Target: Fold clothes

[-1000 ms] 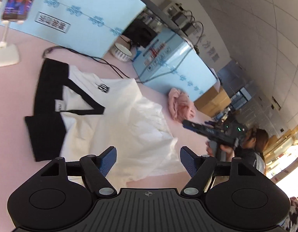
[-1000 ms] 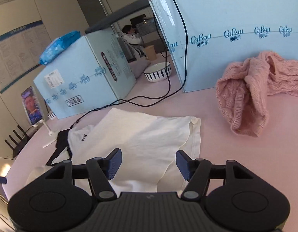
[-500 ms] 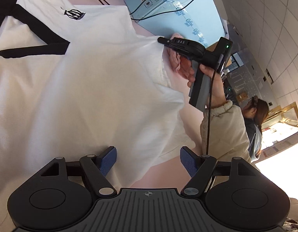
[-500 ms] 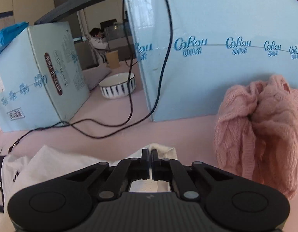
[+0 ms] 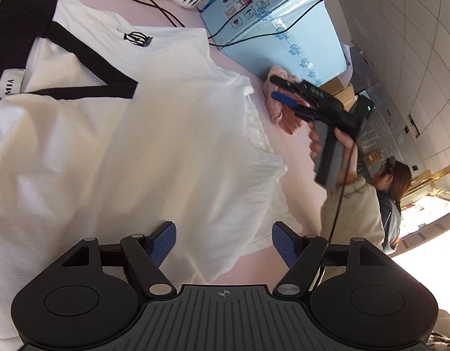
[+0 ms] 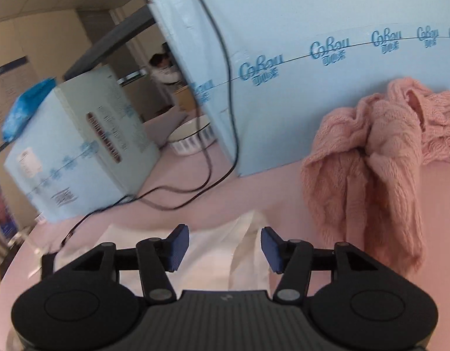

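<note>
A white T-shirt (image 5: 143, 134) with black V-neck trim and black sleeves lies spread on the pink table (image 5: 286, 149). My left gripper (image 5: 224, 244) is open just above the shirt's lower part. My right gripper (image 6: 224, 247) is open and empty above the shirt's corner (image 6: 242, 234). It also shows in the left wrist view (image 5: 286, 93), held above the table beside the shirt's far edge.
A crumpled pink knit sweater (image 6: 371, 163) lies right of the shirt against a light-blue carton (image 6: 312, 58). A second carton (image 6: 79, 152), a striped bowl (image 6: 193, 140) and black cables (image 6: 178, 199) stand behind. A person (image 5: 391, 193) sits beyond the table.
My right gripper was shut on the shirt's corner half a second ago; it has opened, let go and lifted back. My left gripper stays open over the shirt.
</note>
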The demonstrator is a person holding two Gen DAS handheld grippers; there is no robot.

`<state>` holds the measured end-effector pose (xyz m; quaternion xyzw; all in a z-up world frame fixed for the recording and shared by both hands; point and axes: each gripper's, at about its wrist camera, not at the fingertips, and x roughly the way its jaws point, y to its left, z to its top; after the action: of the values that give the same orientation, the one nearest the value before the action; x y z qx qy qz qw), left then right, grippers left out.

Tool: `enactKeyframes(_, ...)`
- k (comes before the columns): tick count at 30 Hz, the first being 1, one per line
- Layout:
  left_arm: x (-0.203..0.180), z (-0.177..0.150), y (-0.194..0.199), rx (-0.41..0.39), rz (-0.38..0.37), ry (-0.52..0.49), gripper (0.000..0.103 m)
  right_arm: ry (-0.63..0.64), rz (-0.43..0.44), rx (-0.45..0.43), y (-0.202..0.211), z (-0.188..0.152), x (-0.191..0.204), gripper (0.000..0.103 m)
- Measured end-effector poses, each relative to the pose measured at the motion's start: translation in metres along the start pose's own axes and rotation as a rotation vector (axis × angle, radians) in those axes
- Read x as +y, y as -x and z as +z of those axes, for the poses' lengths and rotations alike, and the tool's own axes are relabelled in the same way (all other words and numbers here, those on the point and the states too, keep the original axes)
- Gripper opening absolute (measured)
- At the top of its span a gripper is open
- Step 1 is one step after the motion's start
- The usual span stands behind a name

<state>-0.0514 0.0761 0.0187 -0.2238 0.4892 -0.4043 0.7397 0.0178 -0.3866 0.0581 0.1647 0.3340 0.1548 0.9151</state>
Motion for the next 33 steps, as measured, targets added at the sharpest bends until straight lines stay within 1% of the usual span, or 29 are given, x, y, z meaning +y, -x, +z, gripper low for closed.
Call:
enactKeyframes(1,0.001,-0.001,0.003,-0.008,0.001,0.002,0.073,0.029,0.025,0.053,0.006,-0.013,0.006,0.055)
enactKeyframes(2,0.001,-0.001,0.004,-0.013,0.000,0.007,0.074,0.048,0.037,0.100,0.010,-0.025,0.011,0.052)
enactKeyframes(3,0.002,-0.002,0.006,-0.018,-0.001,0.013,0.074,0.059,0.031,0.144,0.009,-0.036,0.017,0.049)
enactKeyframes(4,0.002,-0.002,0.007,-0.023,-0.002,0.019,0.074,0.063,-0.001,0.180,0.007,-0.046,0.022,0.047)
enactKeyframes(5,0.002,-0.003,0.008,-0.026,-0.002,0.023,0.074,0.063,-0.030,0.195,0.007,-0.052,0.026,0.044)
enactKeyframes(7,0.000,-0.005,0.010,-0.031,-0.001,0.027,0.074,0.045,-0.049,0.182,0.010,-0.057,0.029,0.044)
enactKeyframes(8,-0.001,-0.006,0.011,-0.033,0.000,0.027,0.074,0.034,-0.056,0.173,0.012,-0.059,0.030,0.041)
enactKeyframes(9,-0.002,-0.006,0.012,-0.033,0.002,0.026,0.074,0.009,-0.052,0.177,0.012,-0.058,0.029,0.030)
enactKeyframes(10,-0.003,-0.007,0.012,-0.032,0.005,0.022,0.074,-0.023,-0.044,0.187,0.010,-0.056,0.027,0.021)
enactKeyframes(11,-0.004,-0.007,0.012,-0.032,0.009,0.019,0.074,-0.040,-0.043,0.195,0.009,-0.056,0.026,0.009)
enactKeyframes(12,-0.005,-0.008,0.011,-0.032,0.013,0.016,0.074,-0.033,-0.050,0.192,0.008,-0.059,0.026,0.006)
enactKeyframes(16,-0.001,-0.009,0.014,-0.042,0.034,0.029,0.074,0.037,-0.090,0.144,0.018,-0.064,0.036,0.003)
enactKeyframes(19,0.002,-0.008,0.019,-0.058,0.041,0.039,0.074,0.021,-0.085,0.109,0.036,-0.062,0.035,0.003)
enactKeyframes(20,0.003,-0.007,0.022,-0.067,0.047,0.040,0.074,0.008,-0.087,0.113,0.038,-0.063,0.032,0.003)
enactKeyframes(22,0.007,-0.007,0.025,-0.078,0.060,0.047,0.075,-0.001,-0.125,0.158,0.030,-0.071,0.025,0.004)
enactKeyframes(24,0.014,-0.007,0.029,-0.088,0.076,0.067,0.075,0.002,-0.127,0.145,0.030,-0.076,0.023,0.003)
enactKeyframes(26,0.023,-0.010,0.034,-0.099,0.089,0.098,0.075,0.000,-0.147,0.134,0.036,-0.075,0.025,0.003)
enactKeyframes(28,0.028,-0.012,0.041,-0.115,0.089,0.112,0.075,0.014,-0.173,0.102,0.044,-0.075,0.028,0.003)
enactKeyframes(32,0.032,-0.013,0.057,-0.148,0.104,0.110,0.075,0.040,-0.198,0.132,0.037,-0.080,0.031,0.004)
enactKeyframes(33,0.032,-0.012,0.061,-0.164,0.111,0.106,0.075,0.079,-0.209,0.137,0.035,-0.080,0.034,0.004)
